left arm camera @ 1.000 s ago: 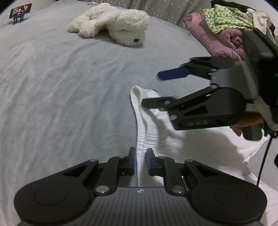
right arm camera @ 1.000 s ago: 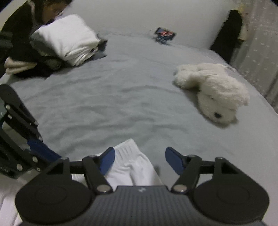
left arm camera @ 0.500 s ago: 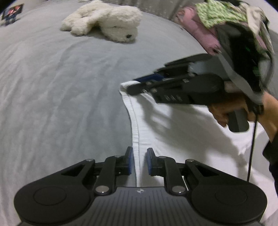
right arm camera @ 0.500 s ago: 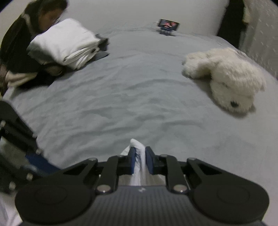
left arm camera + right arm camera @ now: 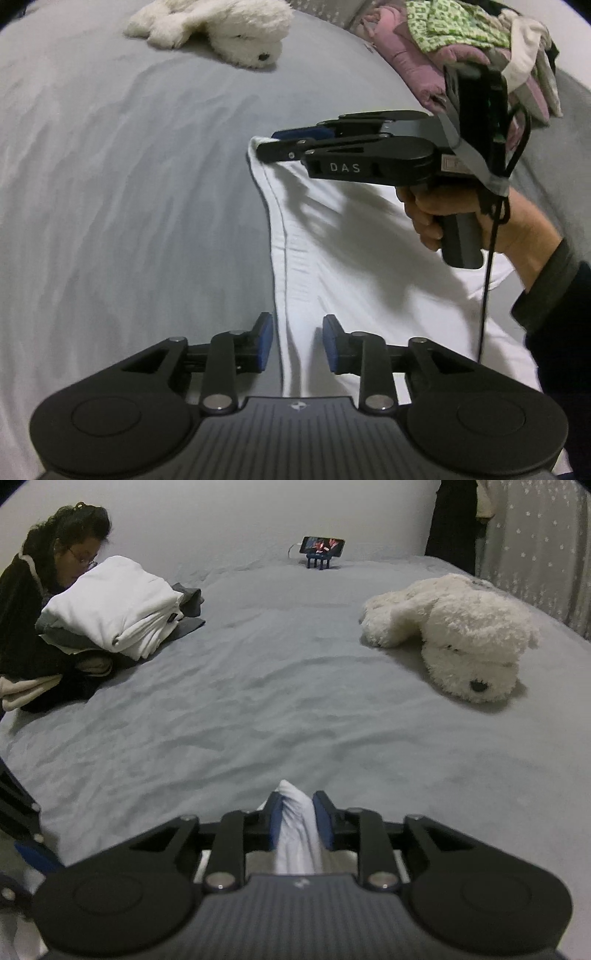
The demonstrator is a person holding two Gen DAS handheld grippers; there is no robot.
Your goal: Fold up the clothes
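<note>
Left gripper (image 5: 297,341) jaws just opened, spread astride hem of white garment (image 5: 362,236) at frame centre on bed (image 5: 129,184); released. Right gripper (image 5: 297,821) pinching far corner; likely fold continues one-handed.

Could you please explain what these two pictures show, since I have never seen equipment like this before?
There is no robot here: a person holds a hand-operated gripper in each hand, each with a wide-angle camera looking forward along its jaws. One picture is from the left gripper, the other from the right gripper. On the grey bed lies a white garment to be folded. The right gripper's jaws pinch its far corner; the left jaws have just been opening and straddle the near edge without pressing it. Also on the bed are a plush dog, folded clothes, a phone on a stand and an unfolded pile.
</note>
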